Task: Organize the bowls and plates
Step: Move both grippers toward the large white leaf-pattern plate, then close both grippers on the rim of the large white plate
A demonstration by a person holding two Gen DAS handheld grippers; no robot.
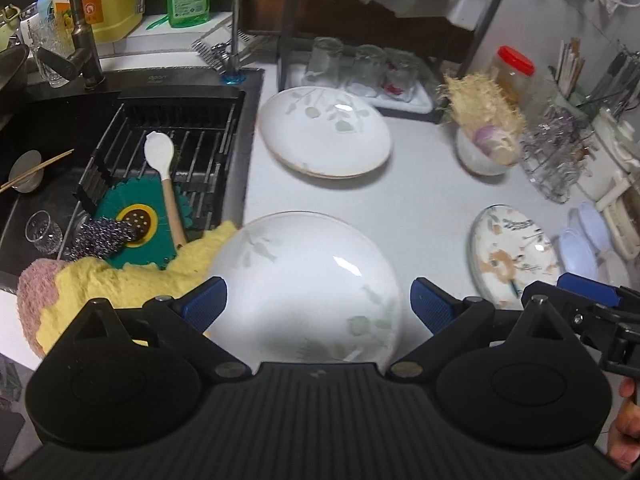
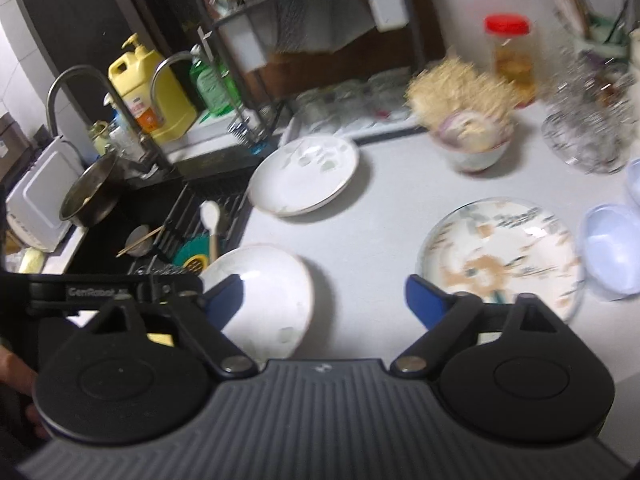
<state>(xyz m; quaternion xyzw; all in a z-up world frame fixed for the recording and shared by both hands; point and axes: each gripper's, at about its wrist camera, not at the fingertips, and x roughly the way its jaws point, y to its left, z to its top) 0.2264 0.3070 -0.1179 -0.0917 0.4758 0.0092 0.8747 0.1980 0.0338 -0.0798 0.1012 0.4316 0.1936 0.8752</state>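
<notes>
Two white plates with a faint leaf print lie on the pale counter (image 1: 424, 200). The nearer plate (image 1: 304, 280) (image 2: 264, 280) is just below my left gripper (image 1: 316, 296), whose blue pads stand wide apart over it, open and not touching. The farther plate (image 1: 324, 132) (image 2: 304, 172) rests by the sink edge. A patterned plate (image 1: 512, 252) (image 2: 500, 248) lies to the right. My right gripper (image 2: 324, 286) is open over bare counter between the near white plate and the patterned one. A small bowl (image 1: 480, 156) (image 2: 472, 156) holds a straw-coloured scrubber.
A black sink (image 1: 60, 128) with a drain rack, spoon and pot fills the left. A yellow cloth (image 1: 132, 280) hangs at its edge. A dish rack with upturned glasses (image 1: 360, 68), a red-lidded jar (image 2: 512, 56), glassware (image 2: 588, 136) and plastic lids (image 2: 612, 248) line the back and right.
</notes>
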